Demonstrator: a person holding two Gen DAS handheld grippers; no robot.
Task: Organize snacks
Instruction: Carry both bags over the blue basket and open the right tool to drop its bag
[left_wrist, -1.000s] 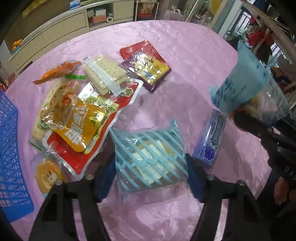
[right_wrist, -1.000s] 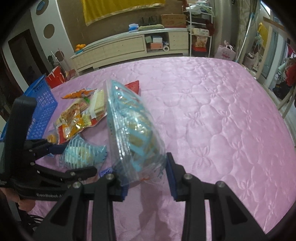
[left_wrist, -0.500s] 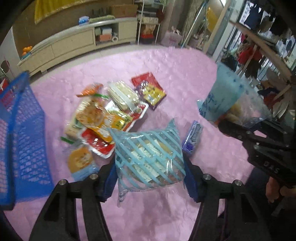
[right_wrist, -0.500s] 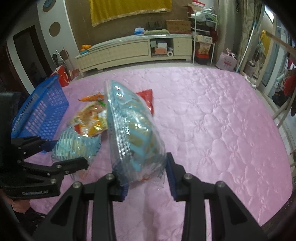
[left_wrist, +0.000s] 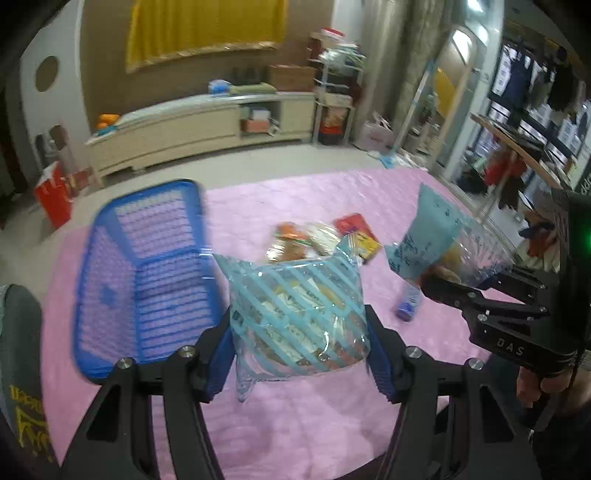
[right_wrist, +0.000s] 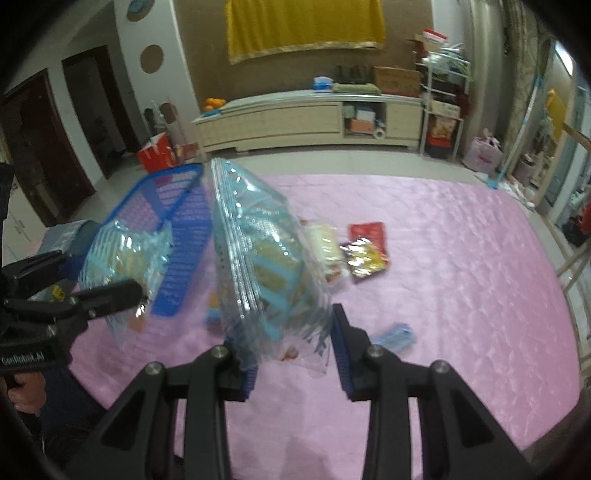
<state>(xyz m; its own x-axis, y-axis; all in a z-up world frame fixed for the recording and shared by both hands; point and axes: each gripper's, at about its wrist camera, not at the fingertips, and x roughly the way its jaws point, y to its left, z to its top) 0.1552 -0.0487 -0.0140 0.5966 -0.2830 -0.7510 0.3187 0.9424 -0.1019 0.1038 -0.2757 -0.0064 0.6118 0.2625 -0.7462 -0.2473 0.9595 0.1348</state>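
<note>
We see the left gripper (left_wrist: 299, 354) clamped on a clear snack bag with pale blue diagonal stripes (left_wrist: 297, 314), its blue pads pressing the bag's two sides; the bag hangs clear of the pink quilted tablecloth (left_wrist: 295, 424), with its crimped lower corner dangling just below the pads. In the right wrist view the right gripper (right_wrist: 293, 356) is closed on a second blue-patterned clear bag (right_wrist: 266, 266), gripped near its bottom edge so that it stands upright, edge-on to the camera and leaning slightly left; it too is held above the cloth. Each tool shows in the other's view: the right one at the right edge of the left view, carrying its bag tilted, and the left one at the left edge of the right view, a hand (right_wrist: 22, 391) wrapped round its handle.

Beyond the striped bag, to its left, a blue plastic basket (left_wrist: 110, 280) sits on the cloth, blurred; we cannot make out anything inside it. Past the bag lies a loose heap of snack packets (left_wrist: 295, 240) with a red and gold packet (right_wrist: 365, 251) beside it; a small purple packet (left_wrist: 408, 302) lies apart, nearer the right gripper. Behind the table runs a long cream cabinet (right_wrist: 295, 118) under a yellow hanging cloth (right_wrist: 306, 26).
</note>
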